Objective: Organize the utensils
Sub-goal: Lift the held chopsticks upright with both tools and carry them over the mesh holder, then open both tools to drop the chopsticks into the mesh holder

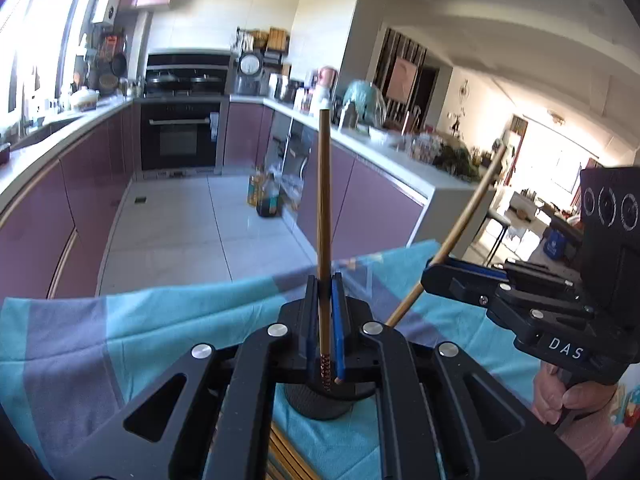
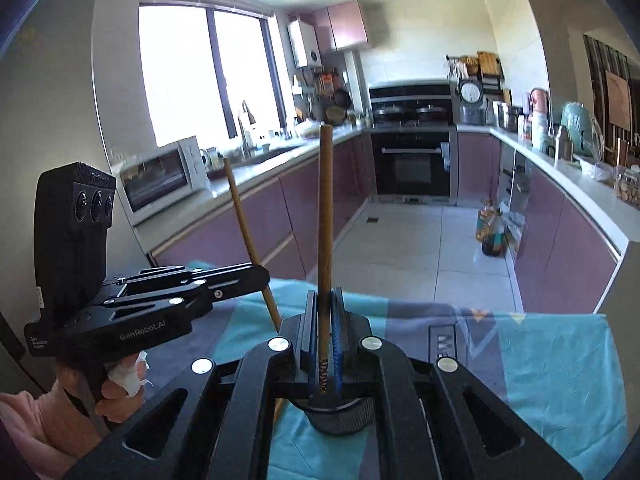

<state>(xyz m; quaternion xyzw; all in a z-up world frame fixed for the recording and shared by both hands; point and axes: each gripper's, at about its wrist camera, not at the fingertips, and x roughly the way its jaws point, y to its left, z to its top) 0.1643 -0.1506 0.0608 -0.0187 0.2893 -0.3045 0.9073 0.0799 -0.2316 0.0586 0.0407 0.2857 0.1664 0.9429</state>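
Two chopsticks up, one per hand. Left hand-held gripper clamped on left chopstick, shaft toward 12 o'clock. Right hand-held gripper clamped on right chopstick, likewise. Black holder at 6 o'clock on bench, just under right jaws, probably the drop spot.

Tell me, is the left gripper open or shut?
Shut: the left gripper has its jaws clamped on a wooden chopstick that stands up between them.

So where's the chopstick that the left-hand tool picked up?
The chopstick stands nearly upright, clamped between the left gripper fingers above the blue tablecloth; the right gripper holds another beside it.
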